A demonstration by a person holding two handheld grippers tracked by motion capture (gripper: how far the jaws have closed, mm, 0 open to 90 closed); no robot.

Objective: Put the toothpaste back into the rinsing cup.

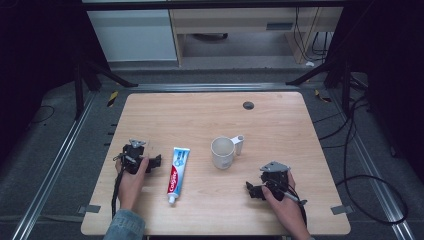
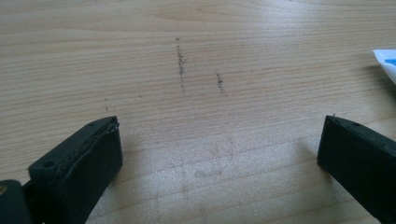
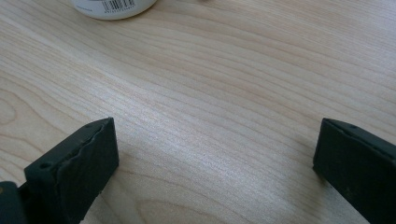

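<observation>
A toothpaste tube (image 1: 178, 172) lies flat on the wooden table (image 1: 210, 115), cap toward the front edge. A white mug (image 1: 223, 152) stands upright right of it, handle to the right. My left gripper (image 1: 152, 161), held in a hand, rests on the table just left of the tube, jaws open with bare wood between them (image 2: 219, 135); a corner of the tube (image 2: 386, 63) peeks in at the right edge. My right gripper (image 1: 251, 190) rests at the front right, jaws open over bare wood (image 3: 217, 144). The mug's base (image 3: 112, 7) shows at the top of its view.
A dark round grommet (image 1: 248, 105) sits in the table near its far edge. Cables trail from both grippers off the front edge. Metal rails and black stand legs flank the table on the floor.
</observation>
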